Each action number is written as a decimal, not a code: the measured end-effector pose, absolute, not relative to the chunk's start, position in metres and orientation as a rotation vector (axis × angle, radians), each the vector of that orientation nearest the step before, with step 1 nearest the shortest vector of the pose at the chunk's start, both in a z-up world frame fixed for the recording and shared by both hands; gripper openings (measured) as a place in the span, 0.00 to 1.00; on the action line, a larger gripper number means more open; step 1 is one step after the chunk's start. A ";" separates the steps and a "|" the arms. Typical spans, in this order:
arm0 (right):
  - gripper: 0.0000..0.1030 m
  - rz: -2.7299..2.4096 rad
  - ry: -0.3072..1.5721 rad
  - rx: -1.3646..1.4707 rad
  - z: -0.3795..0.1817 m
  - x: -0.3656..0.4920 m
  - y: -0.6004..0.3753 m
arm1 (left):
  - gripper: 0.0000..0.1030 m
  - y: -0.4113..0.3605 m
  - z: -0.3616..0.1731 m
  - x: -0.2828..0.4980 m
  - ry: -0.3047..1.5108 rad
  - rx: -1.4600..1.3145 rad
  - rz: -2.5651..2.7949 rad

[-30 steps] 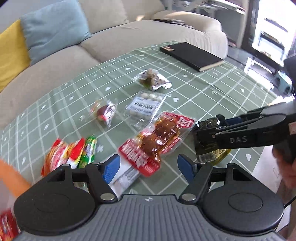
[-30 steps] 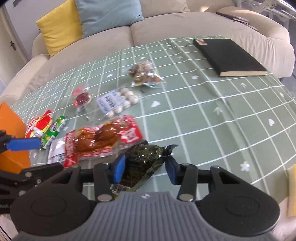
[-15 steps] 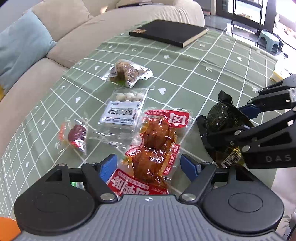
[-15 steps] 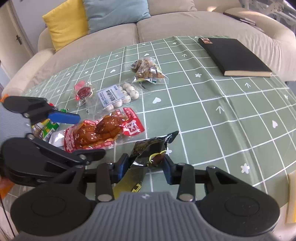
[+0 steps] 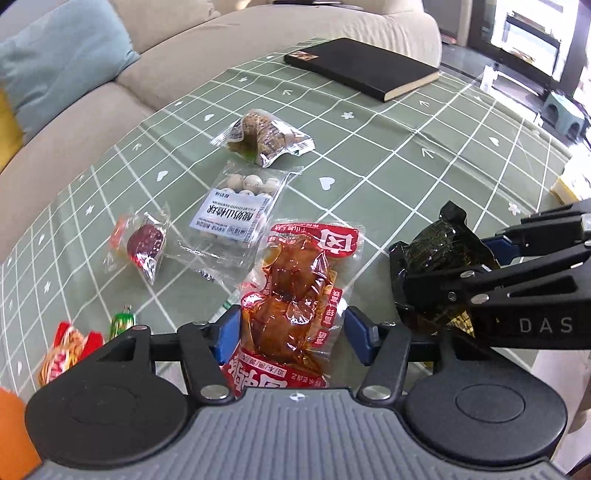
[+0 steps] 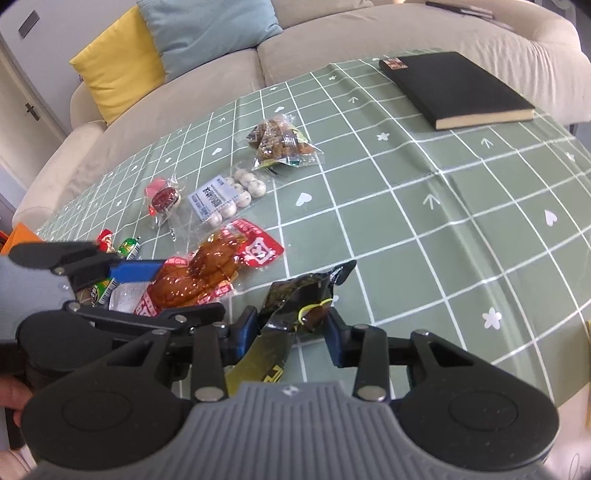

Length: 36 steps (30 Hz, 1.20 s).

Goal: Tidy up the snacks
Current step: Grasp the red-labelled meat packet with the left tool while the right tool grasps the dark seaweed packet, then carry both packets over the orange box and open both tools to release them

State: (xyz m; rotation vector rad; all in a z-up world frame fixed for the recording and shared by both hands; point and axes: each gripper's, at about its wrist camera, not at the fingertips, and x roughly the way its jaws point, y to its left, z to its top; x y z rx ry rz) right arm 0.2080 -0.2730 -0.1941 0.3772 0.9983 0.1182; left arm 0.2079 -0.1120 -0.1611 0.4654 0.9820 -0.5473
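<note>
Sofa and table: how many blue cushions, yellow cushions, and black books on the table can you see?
Blue cushion: 1
Yellow cushion: 1
Black book on the table: 1
Total: 3

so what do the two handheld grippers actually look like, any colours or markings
Both match: a grey ribbed body, two round black discs at the front, and black linkage arms with silver pivot pins carrying blue finger pads. That holds for the left gripper and the right gripper. Seen side-on from the left wrist camera, the right one's black arm bears pale letters "DAS". No cables or sleeves show.
</note>
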 end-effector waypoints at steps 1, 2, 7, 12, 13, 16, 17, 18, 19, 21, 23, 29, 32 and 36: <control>0.35 0.118 1.002 0.386 -0.194 0.208 -0.275 | 0.61 -0.110 -0.159 0.205 0.980 0.443 -0.542; 0.35 0.118 1.005 0.393 -0.194 0.208 -0.275 | 0.59 -0.108 -0.157 0.204 0.979 0.421 -0.536; 0.35 0.123 1.022 0.400 -0.193 0.204 -0.275 | 0.53 -0.089 -0.149 0.192 1.003 0.292 -0.496; 0.35 0.152 1.040 0.379 -0.189 0.197 -0.265 | 0.49 -0.070 -0.147 0.171 1.017 0.217 -0.478; 0.35 0.164 1.041 0.374 -0.188 0.195 -0.262 | 0.49 -0.066 -0.147 0.167 1.022 0.204 -0.470; 0.35 0.198 1.043 0.350 -0.185 0.189 -0.252 | 0.49 -0.053 -0.146 0.155 1.032 0.148 -0.431; 0.35 0.207 1.045 0.342 -0.184 0.187 -0.250 | 0.49 -0.049 -0.146 0.151 1.033 0.128 -0.422; 0.35 0.216 1.049 0.335 -0.183 0.185 -0.247 | 0.49 -0.043 -0.144 0.146 1.031 0.105 -0.416; 0.35 0.222 1.053 0.332 -0.183 0.183 -0.245 | 0.49 -0.040 -0.143 0.142 1.026 0.091 -0.409; 0.35 0.237 1.062 0.327 -0.182 0.179 -0.241 | 0.49 -0.030 -0.138 0.133 1.015 0.060 -0.393; 0.35 0.250 1.067 0.316 -0.181 0.174 -0.237 | 0.49 -0.022 -0.133 0.126 1.003 0.026 -0.378; 0.35 0.298 1.038 0.286 -0.165 0.160 -0.226 | 0.49 -0.002 -0.111 0.103 0.940 -0.019 -0.334; 0.35 0.320 1.010 0.286 -0.151 0.156 -0.221 | 0.49 0.007 -0.092 0.091 0.877 -0.028 -0.310; 0.35 0.364 0.944 0.262 -0.124 0.155 -0.207 | 0.49 0.024 -0.065 0.082 0.808 -0.068 -0.278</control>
